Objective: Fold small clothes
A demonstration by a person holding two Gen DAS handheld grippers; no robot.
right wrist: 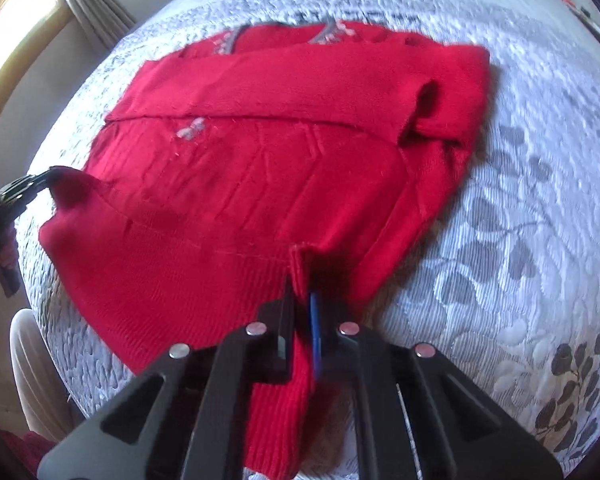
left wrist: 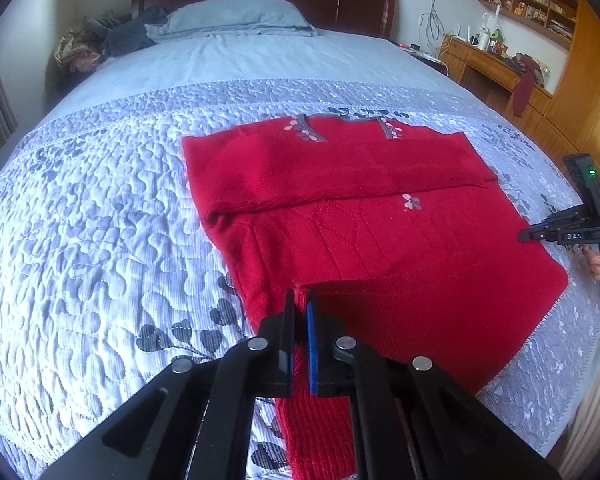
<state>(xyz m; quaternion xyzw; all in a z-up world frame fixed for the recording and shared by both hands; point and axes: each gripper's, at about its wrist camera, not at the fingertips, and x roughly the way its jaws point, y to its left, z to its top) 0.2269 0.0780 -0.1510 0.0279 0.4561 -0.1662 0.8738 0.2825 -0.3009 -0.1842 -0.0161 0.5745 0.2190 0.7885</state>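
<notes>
A red knit sweater [left wrist: 364, 216] is lying flat on a quilted grey-and-white bedspread [left wrist: 92, 240], on the near part of a bed, well short of the pillow [left wrist: 236, 16] at the headboard. One sleeve [left wrist: 340, 168] is lying folded across the chest. The collar, trimmed in grey with small pink flowers, is pointing toward the headboard; the ribbed hem is pointing toward the person. The long axis is running from hem to collar, roughly straight up the bed.

The left gripper [left wrist: 300, 300] is pinching the hem, its jaws nearly closed with red ribbing caught between them. The right gripper [right wrist: 301, 292] is doing the same farther along the hem, a small pleat of ribbing rising between its jaws. Each claw is clenched on cloth. In the right wrist view, which is a little blurred, the hem corner by the left gripper is standing slightly lifted off the quilt.

The knit is looking soft, thick and limp, probably light, with some stretch. It is likely to sag and droop between the two hold points rather than keep a straight edge, and the fuzzy yarn should grip the pads well, so slipping seems unlikely. The ribbed hem is probably the firmest place to hold. Taking the two hem corners, well apart, should be keeping the edge taut enough to carry it toward the collar. The folded sleeve may be sliding loose if the body is lifted fast.
</notes>
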